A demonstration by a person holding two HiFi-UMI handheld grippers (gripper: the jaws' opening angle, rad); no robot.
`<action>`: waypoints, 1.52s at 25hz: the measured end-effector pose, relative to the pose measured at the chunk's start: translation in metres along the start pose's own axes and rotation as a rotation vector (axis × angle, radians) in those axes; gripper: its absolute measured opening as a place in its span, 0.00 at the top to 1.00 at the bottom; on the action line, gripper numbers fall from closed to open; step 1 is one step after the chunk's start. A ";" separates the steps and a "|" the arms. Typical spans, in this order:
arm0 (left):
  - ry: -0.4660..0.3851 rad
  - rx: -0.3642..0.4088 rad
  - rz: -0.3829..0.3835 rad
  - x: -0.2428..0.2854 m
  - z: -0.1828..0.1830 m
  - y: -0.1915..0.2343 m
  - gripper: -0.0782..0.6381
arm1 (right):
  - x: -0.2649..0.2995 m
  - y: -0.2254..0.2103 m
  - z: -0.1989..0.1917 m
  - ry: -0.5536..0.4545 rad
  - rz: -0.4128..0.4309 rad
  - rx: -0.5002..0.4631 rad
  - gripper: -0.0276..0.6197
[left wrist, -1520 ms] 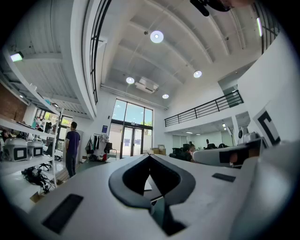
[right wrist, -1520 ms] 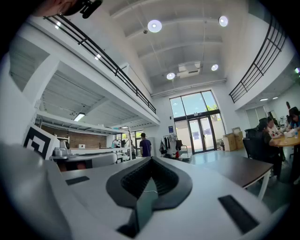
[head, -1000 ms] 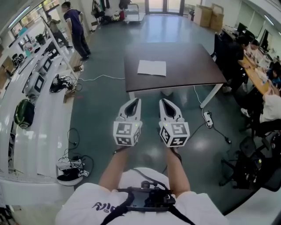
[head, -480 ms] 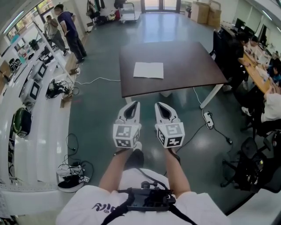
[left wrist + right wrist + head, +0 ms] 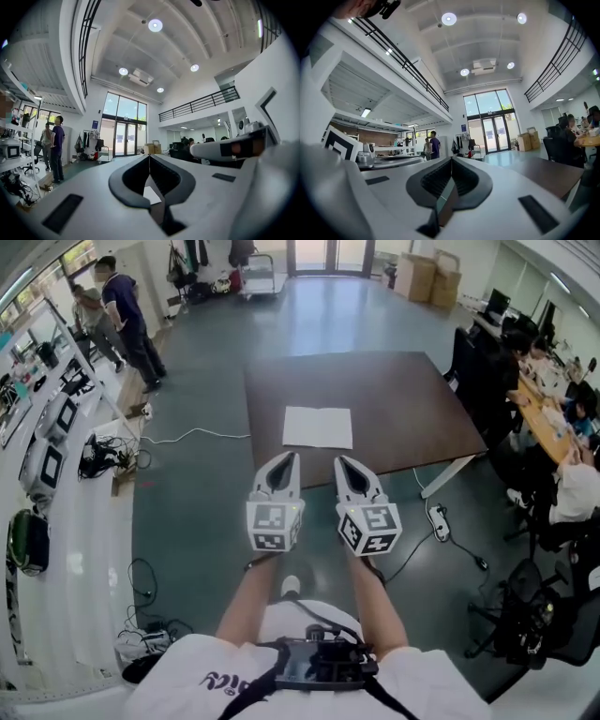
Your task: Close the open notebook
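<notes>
The notebook (image 5: pixel 319 427) is a plain white rectangle, open, with both pages spread flat and facing up, its long side running across the head view. It lies on the dark brown table (image 5: pixel 403 399), toward 9 o'clock from the tabletop's middle and nearer its near edge, with bare wood on every side.

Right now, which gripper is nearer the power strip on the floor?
Right. The power strip lies off to the right of the right gripper; the left gripper is farther away, on the right gripper's other side.
</notes>
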State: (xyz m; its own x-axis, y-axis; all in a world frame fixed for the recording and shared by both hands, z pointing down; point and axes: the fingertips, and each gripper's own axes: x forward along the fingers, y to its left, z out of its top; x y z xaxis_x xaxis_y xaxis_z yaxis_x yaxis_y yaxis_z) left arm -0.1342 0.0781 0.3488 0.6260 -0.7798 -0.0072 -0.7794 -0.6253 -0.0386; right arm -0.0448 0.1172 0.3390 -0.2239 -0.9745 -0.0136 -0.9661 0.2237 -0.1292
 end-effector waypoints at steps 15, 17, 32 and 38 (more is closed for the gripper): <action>0.064 -0.090 -0.036 0.171 -0.037 0.069 0.88 | 0.163 -0.087 -0.026 0.059 0.029 0.014 0.95; 0.074 -0.098 -0.035 0.200 -0.037 0.066 0.88 | 0.183 -0.110 -0.021 0.065 0.048 0.012 0.95; 0.122 -0.085 0.084 0.344 -0.068 0.037 0.88 | 0.269 -0.261 -0.031 0.111 0.171 0.054 0.95; 0.236 -0.134 0.143 0.351 -0.118 0.072 0.88 | 0.304 -0.260 -0.071 0.201 0.208 0.097 0.95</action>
State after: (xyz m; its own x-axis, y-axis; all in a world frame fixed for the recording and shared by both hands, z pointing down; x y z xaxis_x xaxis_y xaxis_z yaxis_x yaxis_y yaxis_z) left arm 0.0264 -0.2439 0.4614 0.4984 -0.8359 0.2299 -0.8656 -0.4947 0.0781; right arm 0.1293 -0.2357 0.4387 -0.4458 -0.8832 0.1458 -0.8823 0.4060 -0.2382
